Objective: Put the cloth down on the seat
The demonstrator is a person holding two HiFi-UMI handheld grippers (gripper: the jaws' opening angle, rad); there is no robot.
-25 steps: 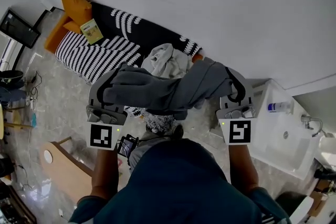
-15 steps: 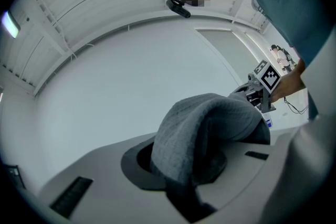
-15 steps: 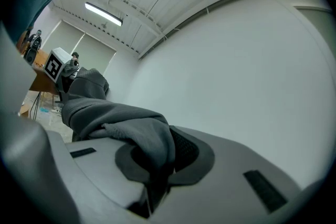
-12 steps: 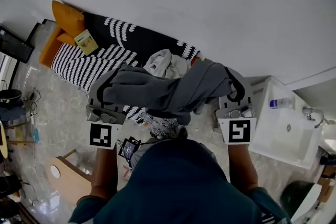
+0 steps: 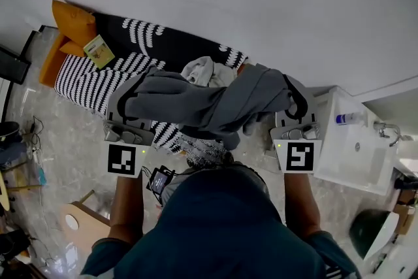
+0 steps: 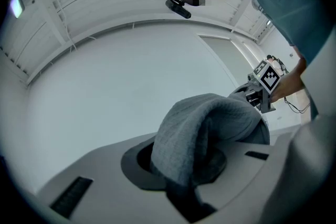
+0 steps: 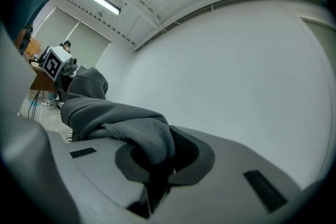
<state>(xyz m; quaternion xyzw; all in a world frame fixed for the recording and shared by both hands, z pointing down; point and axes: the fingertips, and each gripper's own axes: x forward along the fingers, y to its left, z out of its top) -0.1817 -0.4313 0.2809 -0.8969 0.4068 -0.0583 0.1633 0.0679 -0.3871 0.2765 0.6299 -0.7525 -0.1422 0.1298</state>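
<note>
In the head view, a thick grey cloth (image 5: pixel 209 108) is seen stretched between the two grippers and held clear of a long seat covered in black-and-white patterned fabric (image 5: pixel 98 82). In the picture the cloth overlaps the seat's near edge. One end is clamped in the left gripper (image 5: pixel 132 104) and the other in the right gripper (image 5: pixel 295 108), with the middle bunched between them. A crumpled pale garment (image 5: pixel 206 72) is seen on the seat just behind the grey cloth. An orange cushion (image 5: pixel 72 26) and a yellow-green booklet (image 5: pixel 98 51) lie at the seat's far left end.

In the left gripper view, the jaws of the left gripper (image 6: pixel 181 186) are closed tight on a fold of the grey cloth (image 6: pixel 210 123). From there the cloth is humped upward and led off towards the right gripper (image 6: pixel 257 94).

In the right gripper view, the jaws of the right gripper (image 7: pixel 157 165) are likewise pressed shut on the grey cloth (image 7: pixel 115 118). The fabric is trailed leftward to the left gripper (image 7: pixel 65 73), against a plain white wall (image 7: pixel 226 60).
</note>
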